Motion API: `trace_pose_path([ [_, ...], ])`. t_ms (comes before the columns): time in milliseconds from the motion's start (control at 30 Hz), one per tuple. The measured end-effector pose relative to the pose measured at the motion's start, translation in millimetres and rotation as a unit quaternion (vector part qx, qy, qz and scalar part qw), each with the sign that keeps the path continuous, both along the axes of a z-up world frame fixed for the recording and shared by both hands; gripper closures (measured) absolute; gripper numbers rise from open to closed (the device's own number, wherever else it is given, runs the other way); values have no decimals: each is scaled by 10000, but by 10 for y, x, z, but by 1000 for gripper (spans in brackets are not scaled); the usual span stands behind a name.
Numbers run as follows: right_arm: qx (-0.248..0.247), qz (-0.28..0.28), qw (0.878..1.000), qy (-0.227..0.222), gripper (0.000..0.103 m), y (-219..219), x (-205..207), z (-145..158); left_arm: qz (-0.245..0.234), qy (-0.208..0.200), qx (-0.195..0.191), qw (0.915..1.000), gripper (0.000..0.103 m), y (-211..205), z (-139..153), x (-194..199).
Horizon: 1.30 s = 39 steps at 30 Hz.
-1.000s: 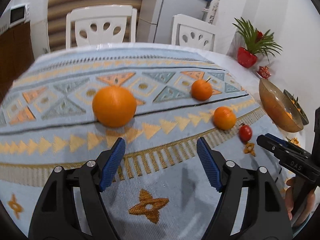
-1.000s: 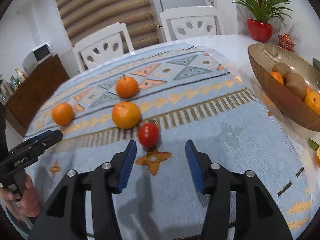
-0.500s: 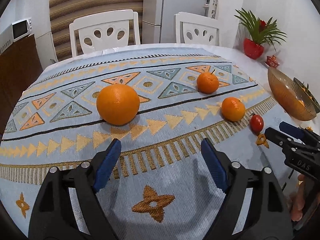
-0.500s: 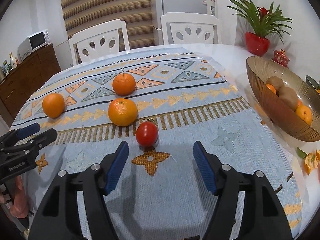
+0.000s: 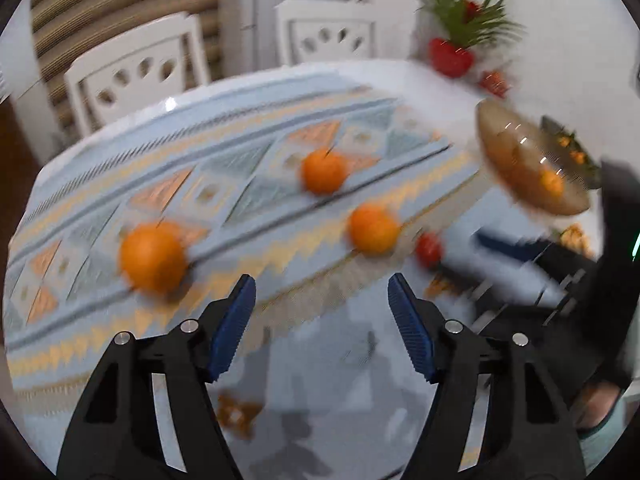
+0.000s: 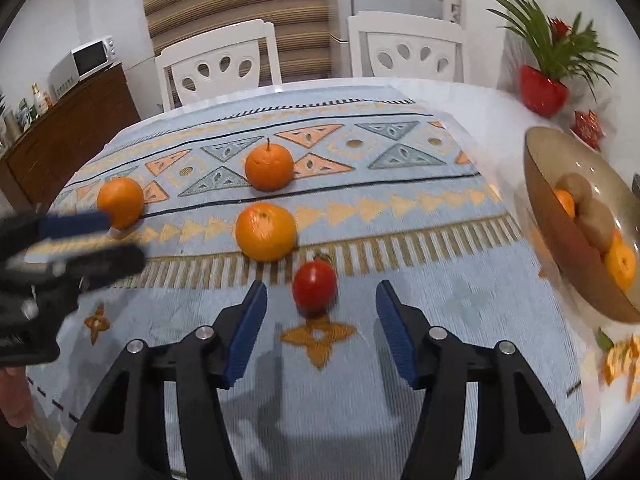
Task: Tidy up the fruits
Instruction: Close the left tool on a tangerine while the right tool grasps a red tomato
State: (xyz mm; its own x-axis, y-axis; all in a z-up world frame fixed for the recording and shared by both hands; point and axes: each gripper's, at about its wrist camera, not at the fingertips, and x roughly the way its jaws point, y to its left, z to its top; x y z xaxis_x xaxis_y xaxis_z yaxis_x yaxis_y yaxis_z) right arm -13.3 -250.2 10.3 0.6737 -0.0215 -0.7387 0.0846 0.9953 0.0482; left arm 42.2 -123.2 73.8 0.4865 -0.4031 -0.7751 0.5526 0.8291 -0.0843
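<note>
The tomato (image 6: 314, 286) lies on the blue patterned cloth (image 6: 420, 240) of the bench, just in front of my right gripper (image 6: 321, 308), almost between its two blue pads but a little beyond the tips. This gripper is spread wide and grasps nothing. Behind the tomato, to its left, lies the nearest orange (image 6: 265, 231), very near to the tomato. Further behind the tomato is the orange with a stem (image 6: 269, 167), and far to the left of the tomato is a third orange (image 6: 120, 201). All three are on the cloth and apart from each other.

To the right of the tomato, well apart, the brown bowl (image 6: 560, 248) stands near the edge of the bench. It contains some oranges and brownish fruits that look like kiwis. Near the bowl, on its near side, some orange peel (image 6: 622, 360) lies on the bench.

My left gripper (image 5: 322, 306) is also released and empty, with the pads far apart. Its view is much blurred. It hangs over the cloth to the left of the tomato, and the third orange is ahead of its left finger.

Behind the bench, far from the tomato, stand two white chairs (image 6: 218, 66) and a plant in a red pot (image 6: 544, 90).
</note>
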Motion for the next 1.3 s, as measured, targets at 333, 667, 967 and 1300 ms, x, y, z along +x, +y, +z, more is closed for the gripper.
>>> trace_pose_path([
  [333,475,204,9986,107,52,-96,115,-181,-357,125,-392,9985,38,-544,-431,401],
  [667,368,97,9991,191,57,-75,198,-213,-405,283,-504,9975,43,-557,-603,428],
  [967,49,13,9998,171,76,-25,206,-222,-469,146,-323,9983,57,-617,-619,393],
  [1300,177,-86,9998,-11,77,-82,144,-183,-336,144,-512,9980,58,-528,-597,409],
])
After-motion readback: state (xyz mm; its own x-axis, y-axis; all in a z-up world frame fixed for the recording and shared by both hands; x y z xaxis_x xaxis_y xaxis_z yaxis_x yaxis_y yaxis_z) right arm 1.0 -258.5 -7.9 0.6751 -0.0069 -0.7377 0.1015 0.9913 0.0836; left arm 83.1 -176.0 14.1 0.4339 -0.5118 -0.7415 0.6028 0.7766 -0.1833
